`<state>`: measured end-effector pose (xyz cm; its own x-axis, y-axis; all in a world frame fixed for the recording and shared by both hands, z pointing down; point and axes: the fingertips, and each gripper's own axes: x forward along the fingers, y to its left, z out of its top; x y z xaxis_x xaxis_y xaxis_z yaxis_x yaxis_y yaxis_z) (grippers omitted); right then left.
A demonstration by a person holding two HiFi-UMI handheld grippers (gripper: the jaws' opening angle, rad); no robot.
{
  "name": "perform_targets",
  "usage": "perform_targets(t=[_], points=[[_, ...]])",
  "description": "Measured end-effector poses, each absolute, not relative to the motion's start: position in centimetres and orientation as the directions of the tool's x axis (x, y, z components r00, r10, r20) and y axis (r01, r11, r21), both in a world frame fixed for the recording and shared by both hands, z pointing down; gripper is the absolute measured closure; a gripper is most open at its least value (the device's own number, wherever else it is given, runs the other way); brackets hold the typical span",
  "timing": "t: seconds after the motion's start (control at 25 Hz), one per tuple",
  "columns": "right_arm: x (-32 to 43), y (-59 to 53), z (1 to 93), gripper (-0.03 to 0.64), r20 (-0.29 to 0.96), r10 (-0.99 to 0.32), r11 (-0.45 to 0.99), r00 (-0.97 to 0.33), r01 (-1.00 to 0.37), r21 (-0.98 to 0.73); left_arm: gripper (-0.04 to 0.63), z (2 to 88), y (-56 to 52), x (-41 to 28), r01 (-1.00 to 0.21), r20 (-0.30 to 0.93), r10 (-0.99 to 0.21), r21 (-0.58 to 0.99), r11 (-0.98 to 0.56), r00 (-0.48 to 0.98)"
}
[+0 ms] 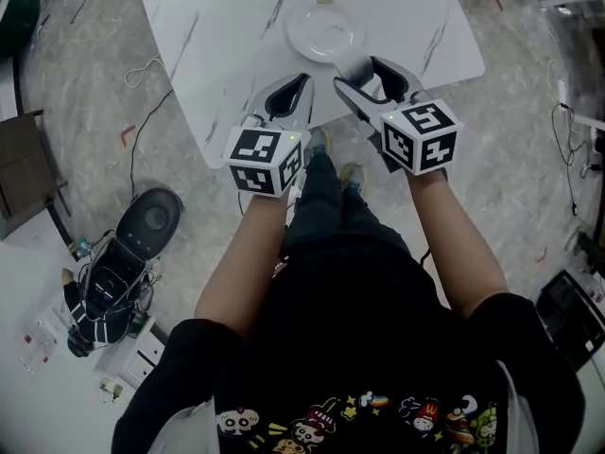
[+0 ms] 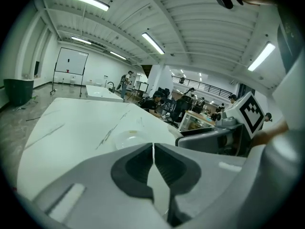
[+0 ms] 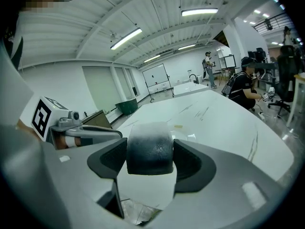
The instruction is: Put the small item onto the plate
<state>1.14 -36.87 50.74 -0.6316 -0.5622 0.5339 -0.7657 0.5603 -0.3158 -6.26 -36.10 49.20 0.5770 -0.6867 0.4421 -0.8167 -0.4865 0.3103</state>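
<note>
A small rounded item, dark grey fading to white [image 3: 149,149], is clamped between the pads of my right gripper [image 3: 150,162]. In the head view that gripper [image 1: 364,72] hangs over the near edge of the white marble table [image 1: 236,36], item [image 1: 356,67] at its tips. The white plate [image 1: 324,32] lies on the table just beyond and a little left of it, and its rim [image 3: 189,136] peeks out behind the item. My left gripper [image 1: 301,85] hovers beside the right one, jaws shut with nothing between them [image 2: 152,149]. The plate [image 2: 126,138] lies ahead of it.
A small tan strip [image 1: 324,2] lies on the table past the plate. On the floor are a black round device [image 1: 151,218] with cables at left, a brown box [image 1: 24,168], and a dark case [image 1: 572,315] at right. People work at desks [image 3: 245,87] in the background.
</note>
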Motion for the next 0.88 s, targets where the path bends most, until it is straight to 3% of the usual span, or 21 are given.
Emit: perform_targets(t=[0.88], points=[[-1.9, -45.6, 59.3, 0.287, 0.680, -0.495, 0.554, -0.541, -0.799, -0.233, 0.594, 54.7, -43.7, -7.4, -0.775, 0.467, -0.619, 0.377, -0.506, 0.631]])
